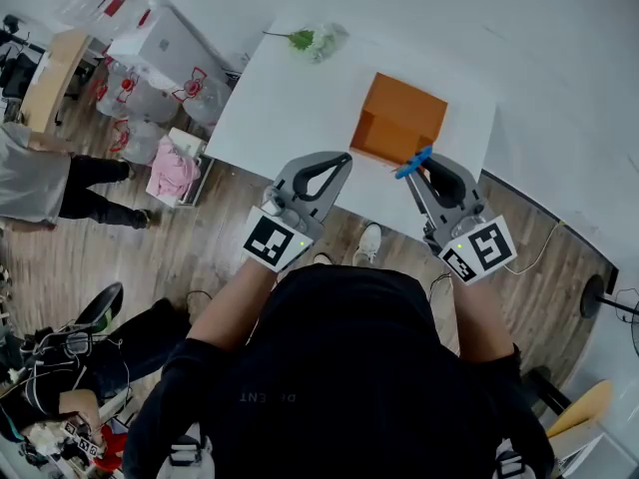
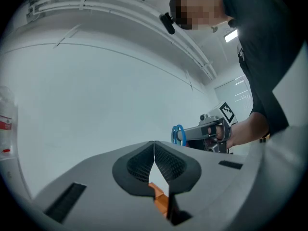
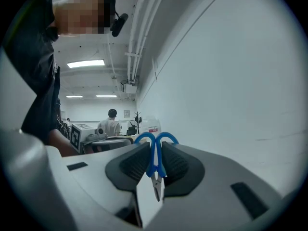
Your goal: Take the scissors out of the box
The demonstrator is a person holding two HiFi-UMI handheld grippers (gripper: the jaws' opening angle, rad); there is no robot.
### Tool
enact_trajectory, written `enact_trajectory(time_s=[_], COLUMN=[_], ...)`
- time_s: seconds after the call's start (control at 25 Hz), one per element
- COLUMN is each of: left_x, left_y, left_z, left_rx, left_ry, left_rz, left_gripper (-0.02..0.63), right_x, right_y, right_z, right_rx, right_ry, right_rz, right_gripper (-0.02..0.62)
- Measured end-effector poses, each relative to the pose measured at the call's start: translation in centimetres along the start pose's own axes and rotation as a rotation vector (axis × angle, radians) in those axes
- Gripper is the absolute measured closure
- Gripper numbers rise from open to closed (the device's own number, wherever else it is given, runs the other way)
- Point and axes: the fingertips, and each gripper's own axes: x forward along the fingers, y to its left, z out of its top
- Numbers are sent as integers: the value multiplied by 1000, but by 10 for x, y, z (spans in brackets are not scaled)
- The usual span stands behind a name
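Presently in my right gripper [image 3: 154, 153]: jaws clamped on blue-handled scissors [image 3: 157, 182], handles outward.
Scissors' place: over the counter [image 1: 290, 98], at 5 o'clock of the orange box [image 1: 399, 118].
My left gripper [image 2: 154, 150]: jaws pressed together, empty.

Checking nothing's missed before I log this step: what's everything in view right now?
table: one, white, in front of the person
box: one, orange, open, on the table
scissors: one pair, blue handles, over the box's near edge
green sprig: one, in clear wrap, table's far edge
pink bundle: one, floor left of the table
bags: several, clear with red print, floor far left
left gripper: one, grey, jaws together, empty
right gripper: one, grey, shut on the scissors
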Motion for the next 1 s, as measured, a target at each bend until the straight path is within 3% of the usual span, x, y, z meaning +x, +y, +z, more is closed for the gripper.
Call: enact_trajectory(time_s=[0.4, 1.0], left_x=[-1, -5], left_y=[-33, -46], left_z=[22, 18], left_rx=[28, 8], left_ry=[6, 16], left_rz=[-84, -101], left_gripper=[588, 588], right_x=[-31, -36], right_y=[25, 35], right_z=[16, 10], right_rx=[-19, -4], right_ry=[-19, -15], right_rz=[-25, -37], right_gripper=[511, 511])
